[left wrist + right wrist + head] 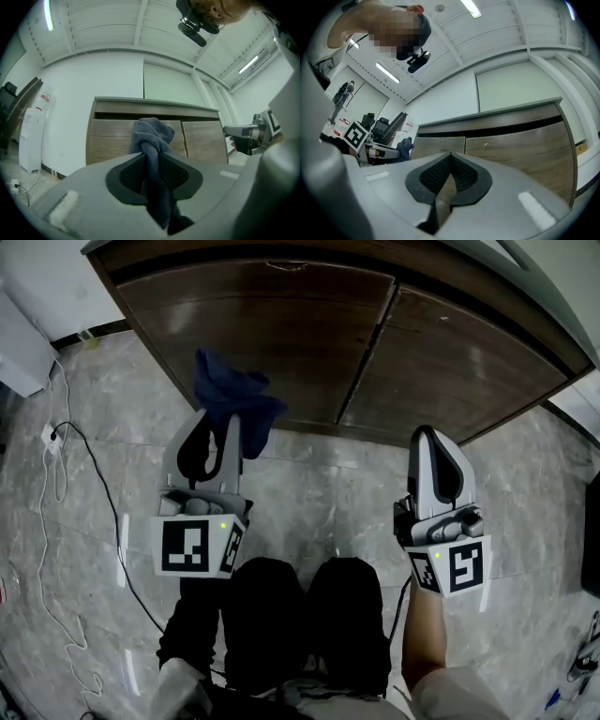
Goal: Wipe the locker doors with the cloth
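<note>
In the head view, the left gripper (217, 423) was held forward and a little raised. It pointed at the left locker door (253, 324) but did not yet touch it. The blue cloth (234, 395) hung out from its tips in a loose bunch, in front of the lower edge of that door. The right gripper (431, 442) was stretched out at the right, level with the left one, and pointed at the right locker door (459, 362). It was apart from the wood. Both grippers were over the marble floor (309, 484).

In the left gripper view, the jaws pinched the cloth at a twisted neck. A rounded wad stood above the pads and a tail fell below them. The cloth looked soft, light and limp, so I judge it would fold and slide easily. The grip at the neck seemed good, because it left the wad free to press flat on the door. Both doors were straight ahead, with the cloth in front of the gap between them.

In the right gripper view, the jaws were pressed together at the tips with nothing between them. The doors were ahead and to the right, and the left gripper with the cloth was seen far at the left.
</note>
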`<state>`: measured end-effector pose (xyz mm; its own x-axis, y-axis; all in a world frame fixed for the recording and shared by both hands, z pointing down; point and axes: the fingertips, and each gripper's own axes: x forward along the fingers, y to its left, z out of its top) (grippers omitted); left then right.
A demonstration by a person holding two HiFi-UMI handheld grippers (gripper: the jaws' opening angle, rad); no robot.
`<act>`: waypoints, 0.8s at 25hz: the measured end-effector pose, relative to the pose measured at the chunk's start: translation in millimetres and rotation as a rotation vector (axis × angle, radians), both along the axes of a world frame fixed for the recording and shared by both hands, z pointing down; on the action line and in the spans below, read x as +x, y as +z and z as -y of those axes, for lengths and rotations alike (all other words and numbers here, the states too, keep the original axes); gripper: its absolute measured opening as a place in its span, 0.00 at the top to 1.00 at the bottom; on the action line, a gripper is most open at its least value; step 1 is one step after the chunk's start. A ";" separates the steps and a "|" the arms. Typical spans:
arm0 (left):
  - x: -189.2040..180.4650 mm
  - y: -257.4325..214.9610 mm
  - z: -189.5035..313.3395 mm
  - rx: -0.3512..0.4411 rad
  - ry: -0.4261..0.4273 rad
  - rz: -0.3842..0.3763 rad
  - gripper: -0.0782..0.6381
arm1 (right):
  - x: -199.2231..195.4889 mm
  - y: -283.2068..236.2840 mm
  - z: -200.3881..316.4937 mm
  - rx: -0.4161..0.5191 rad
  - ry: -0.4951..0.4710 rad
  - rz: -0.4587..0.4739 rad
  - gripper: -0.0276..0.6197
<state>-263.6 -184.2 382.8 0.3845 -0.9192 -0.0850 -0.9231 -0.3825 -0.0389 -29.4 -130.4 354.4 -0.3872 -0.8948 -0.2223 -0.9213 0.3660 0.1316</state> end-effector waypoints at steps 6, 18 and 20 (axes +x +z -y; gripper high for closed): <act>-41.9 3.9 -5.1 -0.008 -0.108 0.006 0.78 | -5.1 14.4 -6.8 -0.012 -0.040 0.000 0.95; -22.0 -9.1 -10.5 0.025 -0.071 0.031 0.77 | -2.5 20.7 -11.3 -0.032 -0.061 -0.018 0.95; -10.4 -7.1 -7.8 0.021 -0.054 0.031 0.77 | 3.7 21.8 -10.1 -0.036 -0.055 -0.021 0.95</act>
<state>-274.0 -176.4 375.7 0.3368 -0.9369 -0.0938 -0.9407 -0.3307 -0.0752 -25.7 -120.2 376.2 -0.4405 -0.8792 -0.1812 -0.8967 0.4211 0.1366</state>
